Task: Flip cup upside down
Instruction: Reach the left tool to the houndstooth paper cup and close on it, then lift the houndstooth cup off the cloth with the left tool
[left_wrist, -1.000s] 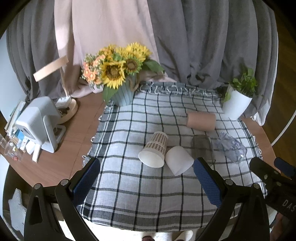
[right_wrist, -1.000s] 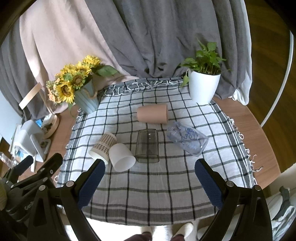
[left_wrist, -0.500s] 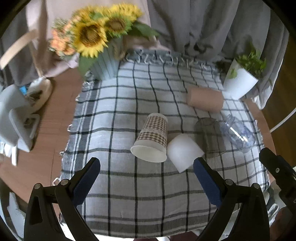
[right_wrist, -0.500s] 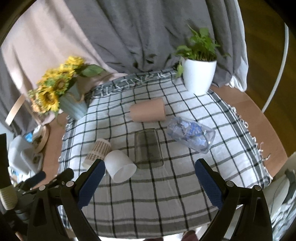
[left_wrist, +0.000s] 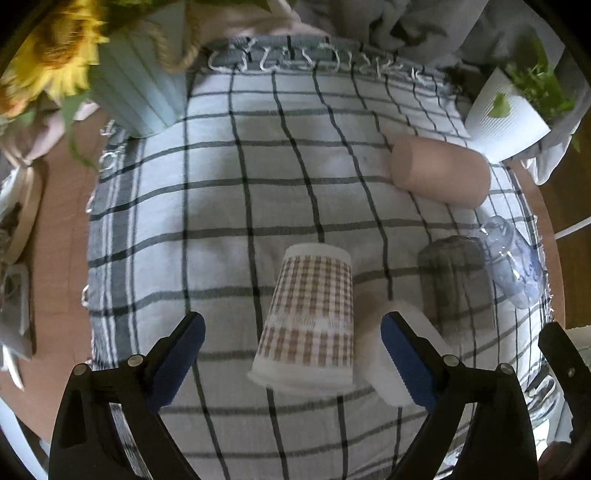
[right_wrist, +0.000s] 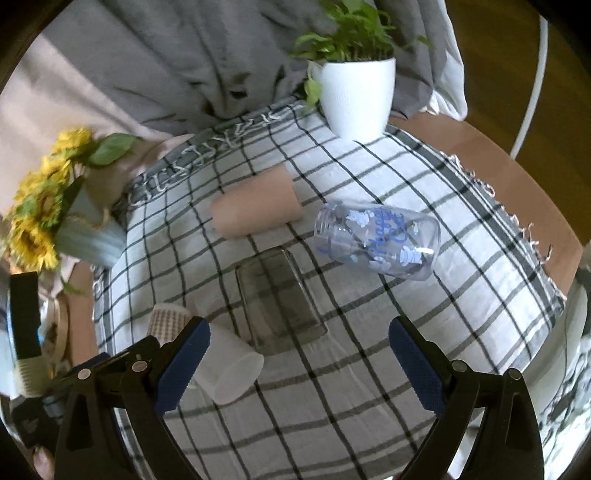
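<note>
My own right finger (left_wrist: 406, 354) covers part of the white cup (left_wrist: 391, 384) just beside the checked paper cup (left_wrist: 310, 317). From my right wrist, that checked cup (right_wrist: 166, 317) mostly hides behind my finger (right_wrist: 184, 365) there. The sunflowers (left_wrist: 48, 48) beyond the checked cup are blurred and cut by the frame edge.

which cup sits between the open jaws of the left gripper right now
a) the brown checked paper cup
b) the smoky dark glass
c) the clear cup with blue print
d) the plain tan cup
a: in the left wrist view the brown checked paper cup lies on its side on the checked cloth, centred between the open jaws of the left gripper, untouched by either; the plain tan cup lies farther back to the right.
</note>
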